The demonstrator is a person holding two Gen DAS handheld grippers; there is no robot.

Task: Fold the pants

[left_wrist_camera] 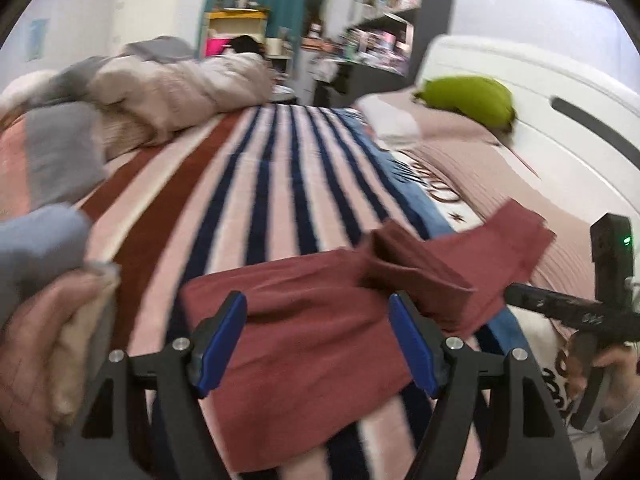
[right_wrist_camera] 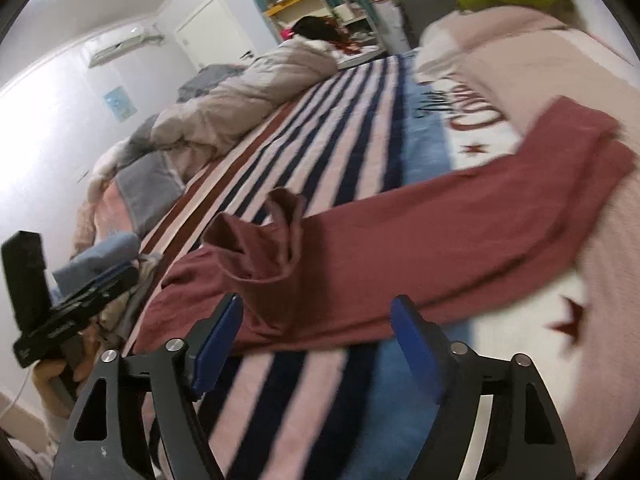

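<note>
Dark red pants [left_wrist_camera: 304,344] lie on the striped bedspread [left_wrist_camera: 256,184]. In the left wrist view the waist end is spread flat below my left gripper [left_wrist_camera: 316,336], which is open and empty, its blue pads either side of the cloth. A folded-over flap [left_wrist_camera: 420,268] rises at the right. In the right wrist view the pants [right_wrist_camera: 400,232] stretch from lower left to upper right, with a bunched fold [right_wrist_camera: 256,248] near the middle. My right gripper [right_wrist_camera: 316,340] is open and empty, just short of the pants' near edge.
A beige and grey duvet [left_wrist_camera: 160,92] is heaped along the bed's left side. A green pillow [left_wrist_camera: 468,96] lies by the white headboard [left_wrist_camera: 560,128]. Blue cloth [left_wrist_camera: 36,244] sits at the left edge. The right gripper's body [left_wrist_camera: 580,312] shows at the right.
</note>
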